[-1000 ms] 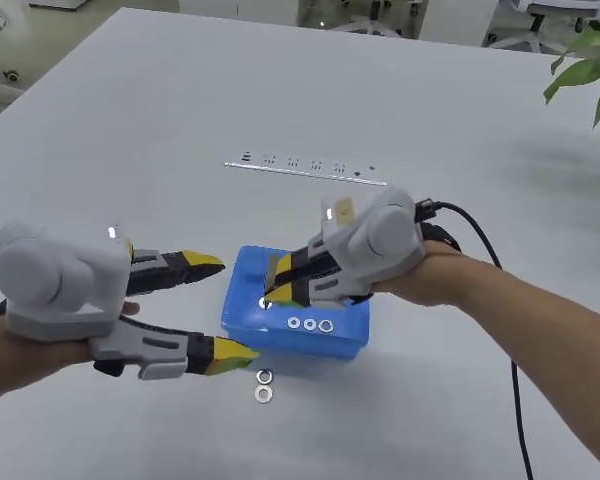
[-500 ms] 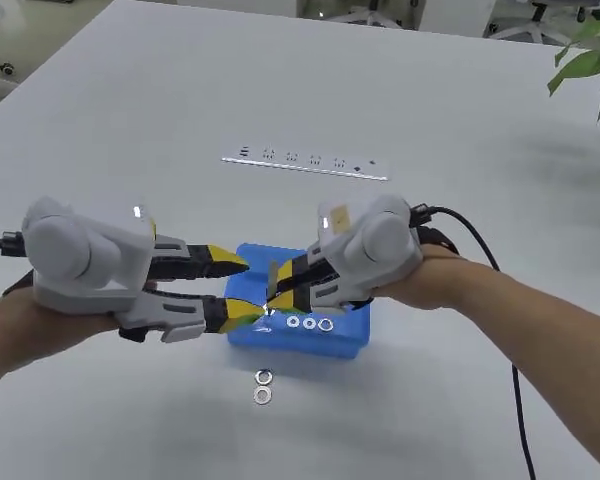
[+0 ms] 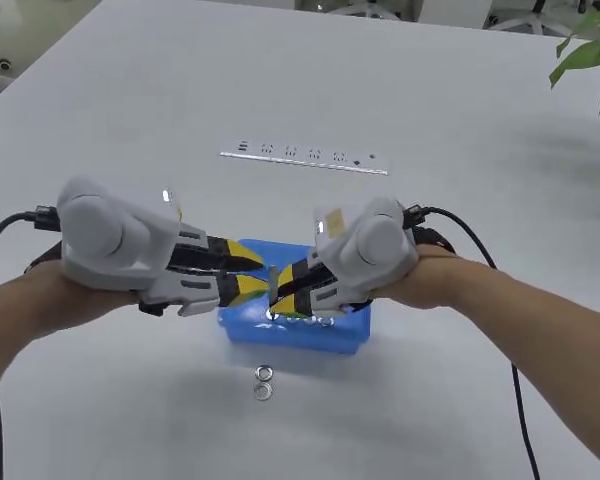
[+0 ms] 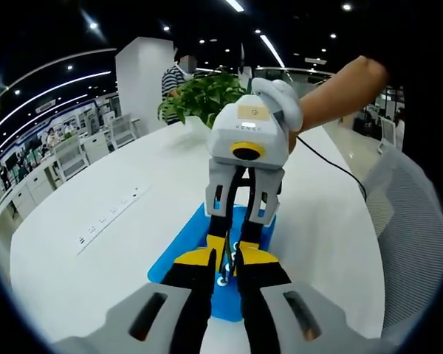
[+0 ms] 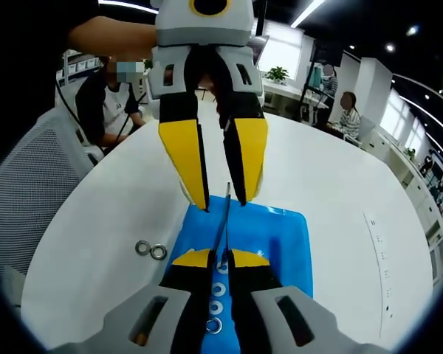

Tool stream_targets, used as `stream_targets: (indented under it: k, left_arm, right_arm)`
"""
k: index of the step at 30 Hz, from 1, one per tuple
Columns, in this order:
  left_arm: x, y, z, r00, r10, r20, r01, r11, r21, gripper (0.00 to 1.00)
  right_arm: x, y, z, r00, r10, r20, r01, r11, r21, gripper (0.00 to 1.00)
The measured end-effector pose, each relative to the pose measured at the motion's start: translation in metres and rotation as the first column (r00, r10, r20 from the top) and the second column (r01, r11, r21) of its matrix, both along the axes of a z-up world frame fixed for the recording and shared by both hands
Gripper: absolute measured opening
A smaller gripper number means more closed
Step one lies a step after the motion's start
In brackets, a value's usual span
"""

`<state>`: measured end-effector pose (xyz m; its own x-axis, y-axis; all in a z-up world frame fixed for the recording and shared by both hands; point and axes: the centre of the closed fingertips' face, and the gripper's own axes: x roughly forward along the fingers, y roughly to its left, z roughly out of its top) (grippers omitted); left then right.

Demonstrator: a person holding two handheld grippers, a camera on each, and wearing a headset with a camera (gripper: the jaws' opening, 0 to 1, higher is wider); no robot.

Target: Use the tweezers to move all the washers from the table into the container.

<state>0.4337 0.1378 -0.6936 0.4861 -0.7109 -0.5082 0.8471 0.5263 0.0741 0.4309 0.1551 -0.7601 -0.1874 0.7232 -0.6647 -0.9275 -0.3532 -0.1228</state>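
**Item: tweezers held over the container, two washers outstanding**

1. Two washers, lower centre of the head view, lie touching on the table just in front of the container. They are not yet moved.
2. Container, a shallow blue tray at centre. The right gripper view shows a row of washers inside: three are plain, and there may be a fourth at the jaw tips.
3. Right gripper, right of centre above the container. Its jaws are clamped on the tweezers, which run forward over the tray.
4. Left gripper, left of centre, meets the right one tip to tip. Its jaws stand slightly apart on either side of the tweezers' far end, and no firm pinch is evident.
5. Power strip, upper centre, well apart from the work.
6. Plant, upper right corner, cut off by the frame edge.

Step in hand (judged): the tweezers are being steadied or reset between the two grippers above the tray.

Next move calls for carrying the tweezers down to the near pair and nipping one washer by its edge without nudging its neighbour.

Not determinable: the tweezers' tips are masked by the grippers in the head view, so it is unclear whether they carry a washer. Much of the tray interior is covered.
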Motion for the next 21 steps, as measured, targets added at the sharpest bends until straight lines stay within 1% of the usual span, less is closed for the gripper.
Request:
stream_targets:
  k: [3,7,11,16,17,21]
  left_arm:
    - [0.0000,-0.0027,-0.0027,1.000,-0.010,-0.010,0.010,1.000,0.004,0.15]
    - [-0.0004,-0.0052,-0.0035,1.000,-0.019,-0.011,0.019,1.000,0.007,0.11]
    - [-0.0001,-0.0063,-0.0041,1.000,-0.031,-0.002,0.031,0.999,0.019,0.07]
    - [-0.0008,-0.0077,-0.0038,0.999,-0.043,0.003,0.042,0.999,0.023,0.07]
    - [-0.0013,-0.0079,-0.0038,0.999,-0.041,-0.004,0.041,0.999,0.019,0.07]
    - [-0.0024,-0.0080,-0.0036,0.999,-0.043,-0.005,0.043,0.999,0.020,0.06]
  right_arm:
    - [0.0001,0.0006,0.0003,1.000,-0.001,-0.002,0.001,1.000,0.000,0.09]
    - [-0.0016,-0.0002,0.0005,1.000,0.007,0.004,-0.007,1.000,-0.004,0.09]
    - [-0.0017,-0.0007,0.0004,1.000,0.012,0.011,-0.012,1.000,-0.008,0.09]
    - [-0.0019,-0.0019,0.0002,1.000,0.011,0.016,-0.011,1.000,-0.012,0.09]
    - [-0.0021,-0.0022,0.0003,1.000,0.012,0.018,-0.012,1.000,-0.013,0.09]
    - [-0.0028,-0.0025,0.0006,1.000,0.014,0.018,-0.014,1.000,-0.015,0.10]
